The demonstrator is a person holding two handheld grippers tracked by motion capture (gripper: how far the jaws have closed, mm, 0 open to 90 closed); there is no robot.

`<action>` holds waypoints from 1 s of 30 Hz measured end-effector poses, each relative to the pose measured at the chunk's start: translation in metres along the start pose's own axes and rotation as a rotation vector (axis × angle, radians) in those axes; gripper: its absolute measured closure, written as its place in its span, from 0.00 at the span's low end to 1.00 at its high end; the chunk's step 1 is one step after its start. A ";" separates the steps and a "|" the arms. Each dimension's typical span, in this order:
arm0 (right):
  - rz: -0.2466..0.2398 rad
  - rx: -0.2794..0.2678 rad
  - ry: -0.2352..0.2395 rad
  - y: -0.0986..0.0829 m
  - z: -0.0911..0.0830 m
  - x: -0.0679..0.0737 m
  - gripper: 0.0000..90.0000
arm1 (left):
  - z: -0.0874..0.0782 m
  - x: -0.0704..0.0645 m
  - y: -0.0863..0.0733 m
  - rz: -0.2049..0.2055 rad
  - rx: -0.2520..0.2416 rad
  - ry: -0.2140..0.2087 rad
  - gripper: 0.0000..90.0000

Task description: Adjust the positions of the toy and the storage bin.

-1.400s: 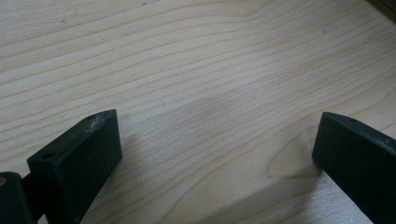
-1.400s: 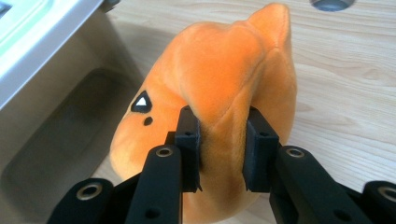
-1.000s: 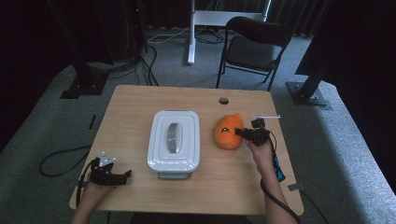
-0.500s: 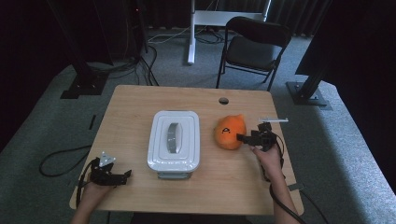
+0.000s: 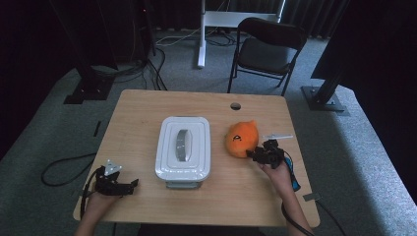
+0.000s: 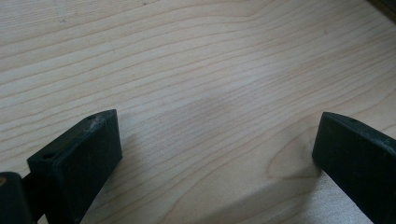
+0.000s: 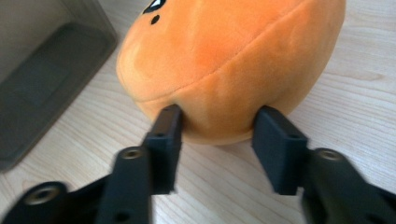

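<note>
Little has shifted: only the right gripper (image 5: 255, 155) has crept closer against the orange plush toy (image 5: 242, 139). Left gripper (image 5: 129, 186) sits near the counter (image 5: 142, 113) front-left edge, jaws spread over bare wood. Mid-counter, the white lidded box (image 5: 183, 151) hides its contents. Right jaws pinch the toy's lower bulge, its underside hidden.

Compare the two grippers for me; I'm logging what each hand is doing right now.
The right gripper has its jaws set against the lower edge of the orange plush, pinching a bulge of it; the left gripper has its jaws spread wide over bare table. In the high view the right one is beside the plush, right of the white box, while the left one rests near the table's front left corner. Both have two black jaws.
</note>
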State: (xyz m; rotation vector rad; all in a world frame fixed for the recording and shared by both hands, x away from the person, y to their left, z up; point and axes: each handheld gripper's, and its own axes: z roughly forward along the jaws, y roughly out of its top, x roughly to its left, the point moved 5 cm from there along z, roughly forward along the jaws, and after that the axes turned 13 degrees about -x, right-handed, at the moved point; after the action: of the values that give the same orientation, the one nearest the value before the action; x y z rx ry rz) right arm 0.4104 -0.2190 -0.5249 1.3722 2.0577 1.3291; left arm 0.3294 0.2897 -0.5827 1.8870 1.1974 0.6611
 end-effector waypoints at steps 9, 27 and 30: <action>-0.038 0.017 0.009 -0.003 0.004 0.016 0.84 | 0.000 0.000 0.000 0.000 0.000 0.000 0.02; -0.050 0.023 0.129 0.004 0.022 0.052 0.75 | 0.000 0.000 0.000 0.000 0.000 0.000 0.02; -0.051 0.025 0.145 0.006 0.027 0.058 0.73 | 0.000 0.000 0.000 0.000 0.000 0.000 0.02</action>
State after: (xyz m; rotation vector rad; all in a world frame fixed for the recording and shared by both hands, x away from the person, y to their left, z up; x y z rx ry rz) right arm 0.4041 -0.1546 -0.5219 1.2577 2.1945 1.4236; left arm 0.3294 0.2897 -0.5827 1.8870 1.1974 0.6606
